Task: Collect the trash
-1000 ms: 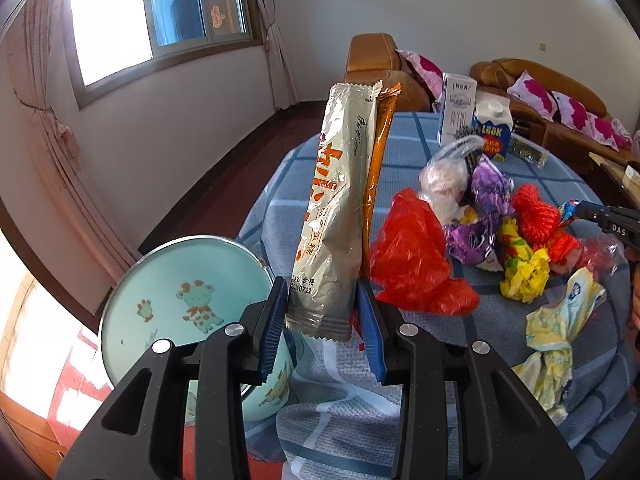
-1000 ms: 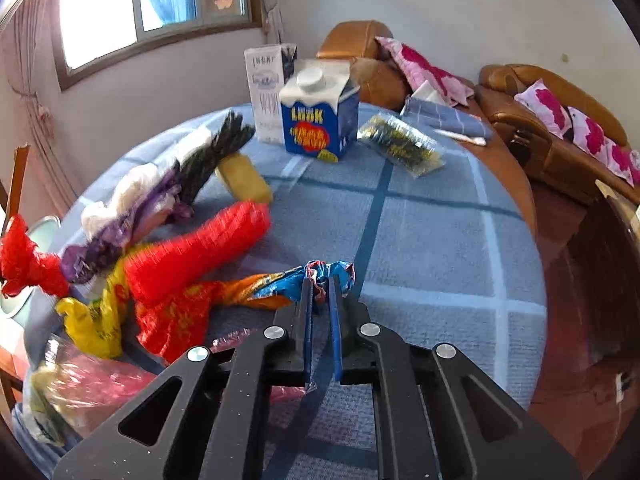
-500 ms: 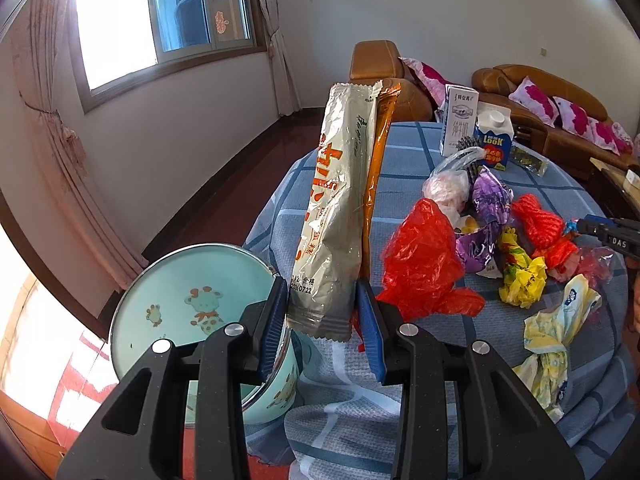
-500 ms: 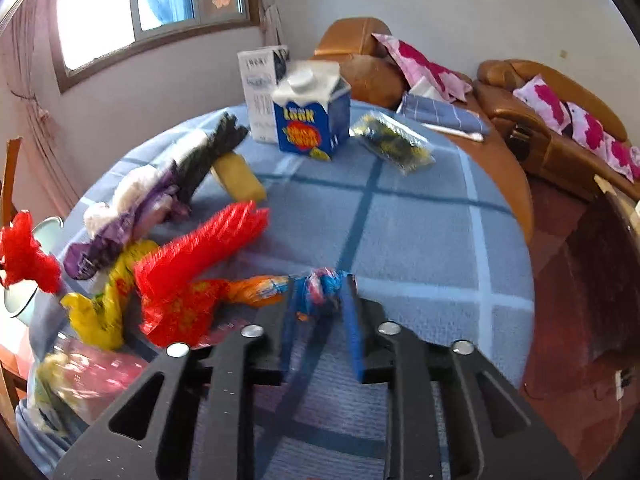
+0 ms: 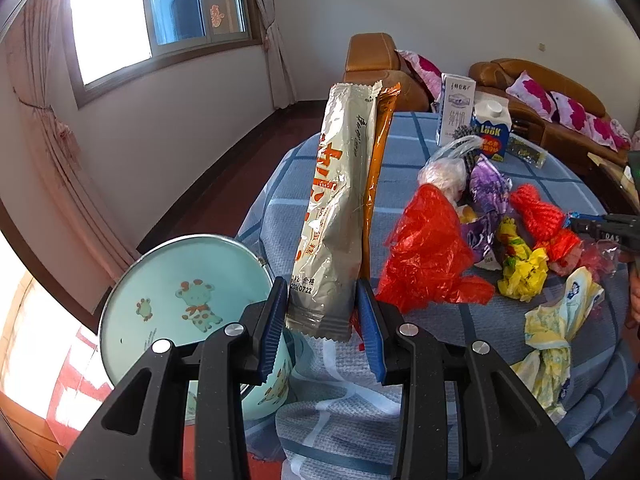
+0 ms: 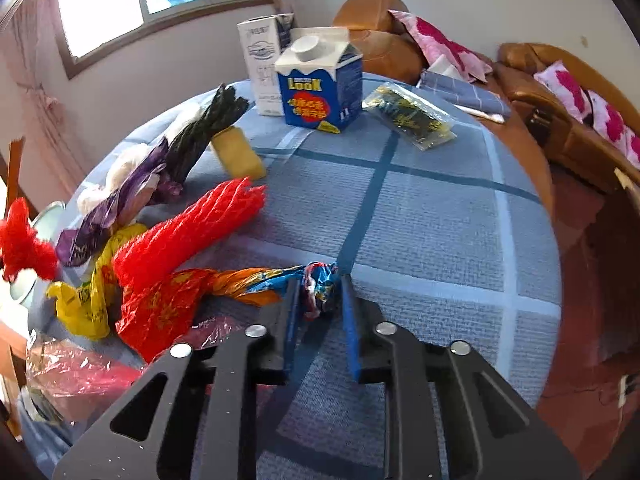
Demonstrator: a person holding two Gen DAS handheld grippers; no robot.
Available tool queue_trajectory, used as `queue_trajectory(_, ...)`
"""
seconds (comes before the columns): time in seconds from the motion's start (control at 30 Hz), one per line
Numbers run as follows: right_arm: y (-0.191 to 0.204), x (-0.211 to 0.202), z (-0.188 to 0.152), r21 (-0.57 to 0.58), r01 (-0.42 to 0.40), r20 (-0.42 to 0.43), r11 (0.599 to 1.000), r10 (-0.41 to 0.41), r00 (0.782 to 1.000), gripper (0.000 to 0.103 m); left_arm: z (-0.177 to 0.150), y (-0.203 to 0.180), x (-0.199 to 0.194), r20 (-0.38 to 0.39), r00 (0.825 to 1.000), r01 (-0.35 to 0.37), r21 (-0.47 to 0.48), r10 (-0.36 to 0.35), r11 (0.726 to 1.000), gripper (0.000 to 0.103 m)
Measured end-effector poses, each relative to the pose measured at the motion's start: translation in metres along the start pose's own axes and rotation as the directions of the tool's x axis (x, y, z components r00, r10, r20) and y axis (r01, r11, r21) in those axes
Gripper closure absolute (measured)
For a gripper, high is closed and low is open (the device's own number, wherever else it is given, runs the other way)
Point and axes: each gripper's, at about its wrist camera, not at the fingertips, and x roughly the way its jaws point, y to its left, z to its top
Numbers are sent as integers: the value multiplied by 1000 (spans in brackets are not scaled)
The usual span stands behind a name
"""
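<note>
The left gripper (image 5: pixel 323 322) is being kept clamped on the bottom of a silver wrapper (image 5: pixel 334 216), which is being held upright between its blue pads, with an orange wrapper (image 5: pixel 378 168) standing against it. Just below and to the left of these jaws, a pale green bin (image 5: pixel 180 304) is being seen with its mouth facing up. To their right, on the blue checked tablecloth (image 5: pixel 404 152), a red plastic bag (image 5: pixel 430 256) is lying.

The right gripper (image 6: pixel 318 312) is being held low over the cloth, its jaws narrow and having just been closing, with the crumpled end of a blue and orange wrapper (image 6: pixel 316 284) sitting between them; whether both pads are pressing on it cannot be told. To the left of these jaws, a red foam net (image 6: pixel 188 228) and a yellow bag (image 6: pixel 84 300) are lying heaped together. Farther beyond, a blue milk carton (image 6: pixel 320 88) is standing upright beside a white carton (image 6: pixel 262 60).
</note>
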Motion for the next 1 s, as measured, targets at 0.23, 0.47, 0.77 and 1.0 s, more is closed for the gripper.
queue_trajectory(0.23, -7, -13, -6, 63, -17, 52, 998, 13, 999, 89, 7, -3, -14, 37, 999, -1, 6, 1, 1000, 67)
queue_trajectory(0.47, -12, -19, 0, 87, -19, 75, 996, 13, 997, 89, 8, -15, -5, 24, 1000, 9, 38, -10, 999, 63)
queue_trajectory(0.77, -12, -20, -7, 90, -14, 78, 996, 7, 997, 89, 1, -15, 17, -27, 999, 26, 32, -25, 999, 75)
queue_trajectory(1.0, -13, -32, -3, 95, 4, 128, 995, -16, 992, 89, 13, 2, 14, 15, 1000, -20, -3, 20, 1000, 49)
